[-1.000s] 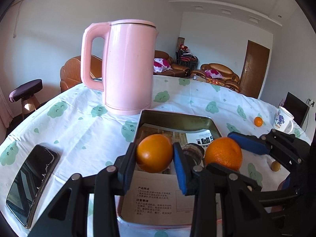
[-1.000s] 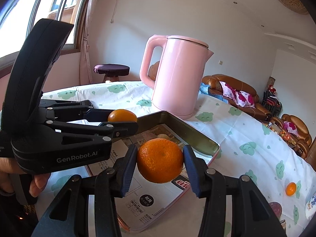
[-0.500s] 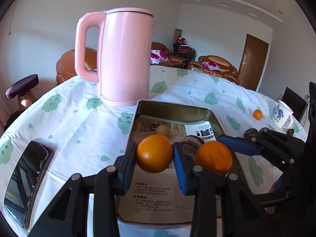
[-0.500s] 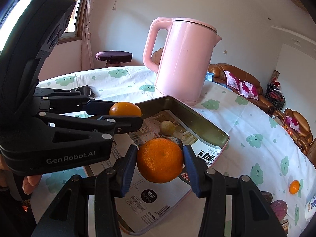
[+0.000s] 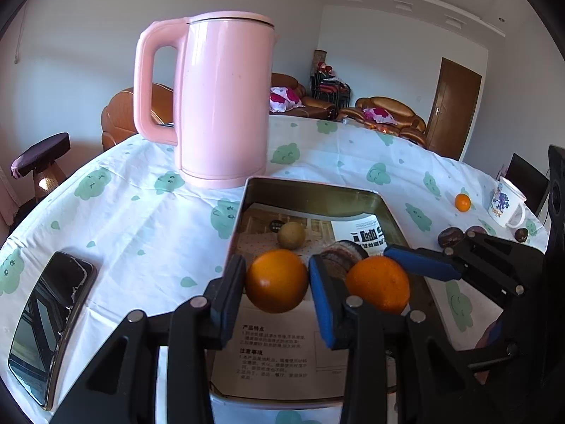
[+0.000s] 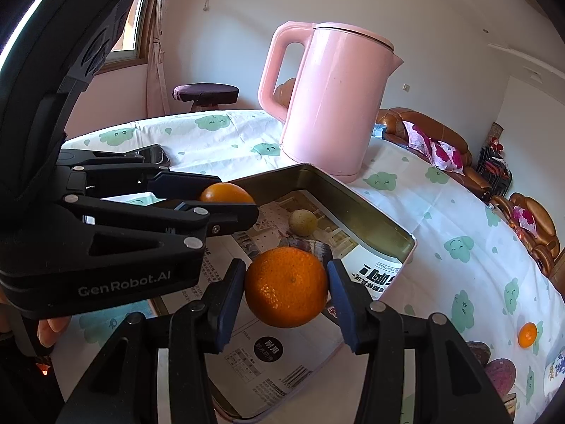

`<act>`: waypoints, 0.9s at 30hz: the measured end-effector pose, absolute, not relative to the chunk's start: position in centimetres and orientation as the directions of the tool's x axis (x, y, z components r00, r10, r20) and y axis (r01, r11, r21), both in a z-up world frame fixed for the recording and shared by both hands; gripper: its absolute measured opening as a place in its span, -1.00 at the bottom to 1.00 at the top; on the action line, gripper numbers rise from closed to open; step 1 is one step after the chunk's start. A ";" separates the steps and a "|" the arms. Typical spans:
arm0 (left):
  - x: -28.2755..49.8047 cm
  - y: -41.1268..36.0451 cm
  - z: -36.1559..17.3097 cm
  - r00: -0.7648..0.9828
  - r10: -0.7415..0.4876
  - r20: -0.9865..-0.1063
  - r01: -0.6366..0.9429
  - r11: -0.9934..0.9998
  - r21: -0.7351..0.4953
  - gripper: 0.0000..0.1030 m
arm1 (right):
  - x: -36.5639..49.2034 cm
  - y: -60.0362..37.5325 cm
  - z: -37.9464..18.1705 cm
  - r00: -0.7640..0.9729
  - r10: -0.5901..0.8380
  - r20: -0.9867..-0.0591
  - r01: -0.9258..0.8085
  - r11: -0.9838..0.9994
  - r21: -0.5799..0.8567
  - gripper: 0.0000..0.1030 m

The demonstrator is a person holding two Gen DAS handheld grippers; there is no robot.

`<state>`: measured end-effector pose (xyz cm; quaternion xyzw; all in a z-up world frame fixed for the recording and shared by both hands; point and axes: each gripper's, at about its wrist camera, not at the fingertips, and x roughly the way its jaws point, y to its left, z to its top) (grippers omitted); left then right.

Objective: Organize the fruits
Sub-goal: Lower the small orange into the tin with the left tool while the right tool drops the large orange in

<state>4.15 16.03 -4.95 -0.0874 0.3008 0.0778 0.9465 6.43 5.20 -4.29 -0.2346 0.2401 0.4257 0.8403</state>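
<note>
My left gripper is shut on a smooth orange and holds it above the near half of a metal tray lined with printed paper. My right gripper is shut on a dimpled mandarin beside it, also over the tray. In the left wrist view the right gripper and its mandarin sit just right of mine. In the tray lie a small yellow-green fruit and a dark purple fruit, partly hidden.
A pink kettle stands just behind the tray. A black phone lies at the left. At the right are a small orange, dark fruits and a white mug.
Both grippers have moved forward and lower over the tray with their fruits still held. The kettle and the tray's contents appear closer.
</note>
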 end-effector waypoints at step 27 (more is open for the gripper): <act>3.3 8.2 -2.9 0.865 0.001 -0.502 -0.048 0.996 -0.080 0.44 | 8.8 -13.9 -2.5 0.728 0.376 -0.573 -0.546 0.824 -0.154 0.16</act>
